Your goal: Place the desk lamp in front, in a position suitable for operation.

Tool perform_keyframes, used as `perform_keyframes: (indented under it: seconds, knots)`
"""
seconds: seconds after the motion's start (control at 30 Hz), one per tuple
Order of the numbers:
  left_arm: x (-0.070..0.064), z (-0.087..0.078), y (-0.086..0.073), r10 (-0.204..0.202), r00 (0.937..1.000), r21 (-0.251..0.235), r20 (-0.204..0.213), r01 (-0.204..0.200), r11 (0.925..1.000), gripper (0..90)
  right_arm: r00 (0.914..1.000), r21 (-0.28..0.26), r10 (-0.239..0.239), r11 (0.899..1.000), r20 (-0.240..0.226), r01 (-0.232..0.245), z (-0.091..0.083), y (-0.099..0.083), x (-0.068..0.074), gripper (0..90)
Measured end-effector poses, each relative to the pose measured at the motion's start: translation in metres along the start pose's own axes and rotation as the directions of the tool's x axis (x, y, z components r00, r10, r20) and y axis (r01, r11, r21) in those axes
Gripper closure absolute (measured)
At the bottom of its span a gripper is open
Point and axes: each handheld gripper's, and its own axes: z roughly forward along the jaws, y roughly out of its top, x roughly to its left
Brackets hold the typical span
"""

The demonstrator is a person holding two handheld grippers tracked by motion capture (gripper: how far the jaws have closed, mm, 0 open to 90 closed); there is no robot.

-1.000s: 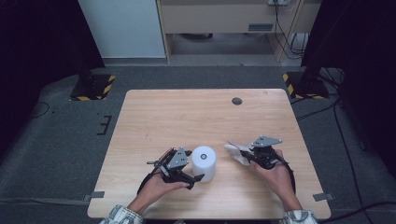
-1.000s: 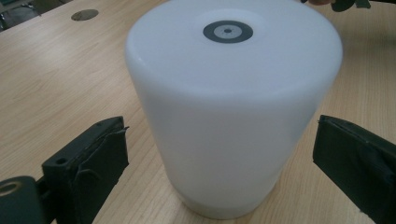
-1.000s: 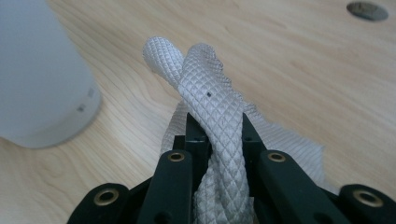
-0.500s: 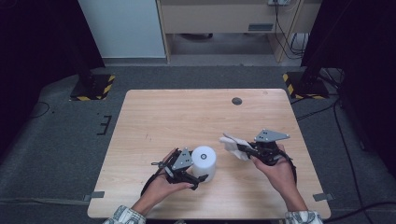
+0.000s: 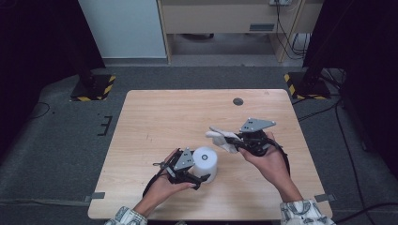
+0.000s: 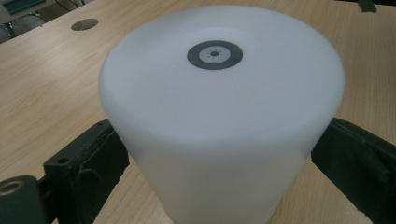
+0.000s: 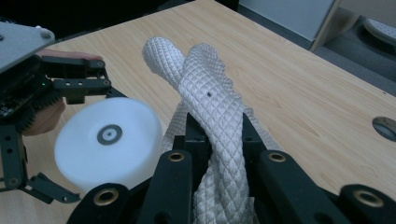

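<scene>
With the left gripper (image 5: 199,177) clamped around the white cylinder (image 5: 205,162) and the right gripper (image 5: 233,143) pinching a cloth (image 5: 220,138), a careless wipe could topple the cylinder.

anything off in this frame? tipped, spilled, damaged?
Nothing stands out. The white cylinder stands upright on the table, with the left gripper closed around its sides. The right gripper holds the white cloth bunched between its jaws, above the tabletop. No spill or damage shows.
</scene>
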Motion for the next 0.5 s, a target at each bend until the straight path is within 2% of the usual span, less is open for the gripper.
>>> perform_keyframes:
  seconds: [0.17, 0.27, 0.37, 0.5]
  knots:
    - [0.002, -0.002, 0.0, -0.004, 1.0, -0.005, -0.007, 0.004, 1.0, 4.8, 0.9996, 0.019, -0.024, 1.0, -0.018, 0.024, 0.009, 0.01, 0.008, 80.3]
    - [0.001, -0.001, 0.0, -0.004, 0.9999, -0.011, 0.014, 0.004, 0.9999, 5.9, 0.9989, 0.031, -0.031, 0.999, -0.035, 0.033, 0.016, 0.014, 0.014, 80.2]
    - [0.001, -0.002, 0.0, 0.002, 0.9999, 0.0, -0.011, -0.002, 1.0, 6.9, 0.9979, 0.046, -0.046, 0.998, -0.045, 0.048, 0.023, 0.015, 0.019, 80.2]
    - [0.002, -0.002, 0.0, 0.003, 0.9999, 0.0, -0.012, -0.003, 1.0, 7.5, 0.9968, 0.064, -0.055, 0.996, -0.058, 0.058, 0.033, 0.015, 0.024, 80.3]
